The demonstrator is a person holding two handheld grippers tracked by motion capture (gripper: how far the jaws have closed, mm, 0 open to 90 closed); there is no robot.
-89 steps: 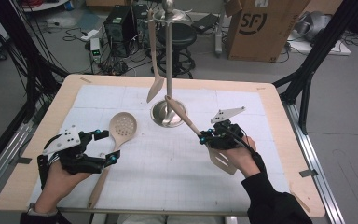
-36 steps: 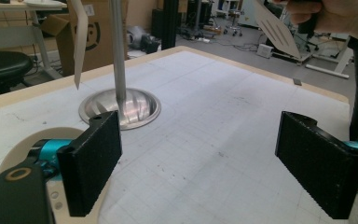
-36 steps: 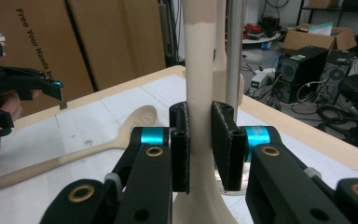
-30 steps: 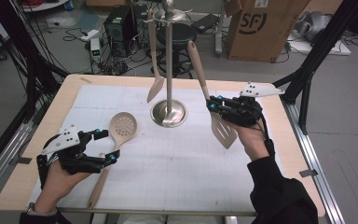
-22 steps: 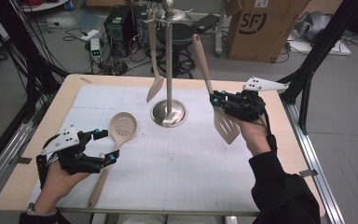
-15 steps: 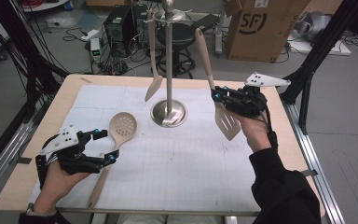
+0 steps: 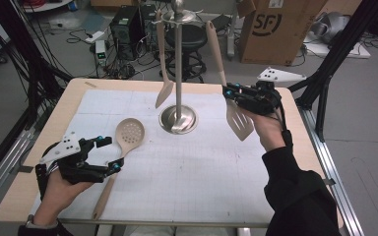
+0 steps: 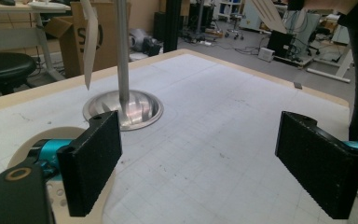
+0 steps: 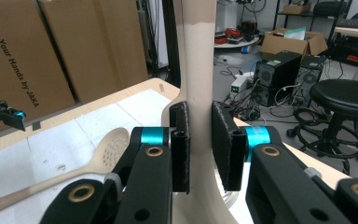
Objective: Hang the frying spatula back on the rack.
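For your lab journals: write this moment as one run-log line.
right gripper: shut on slotted spatula, raised beside stand | left gripper: open, over perforated spoon on table

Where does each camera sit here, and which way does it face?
High view: above the near edge, facing down on the table; both forearms, left hand-held gripper and right hand-held gripper show.
Left gripper view: on the left hand-held gripper, facing the rack between open jaws.
Right gripper view: on the right hand-held gripper, jaws shut on the spatula.
Shared: all three views show the perforated spoon.
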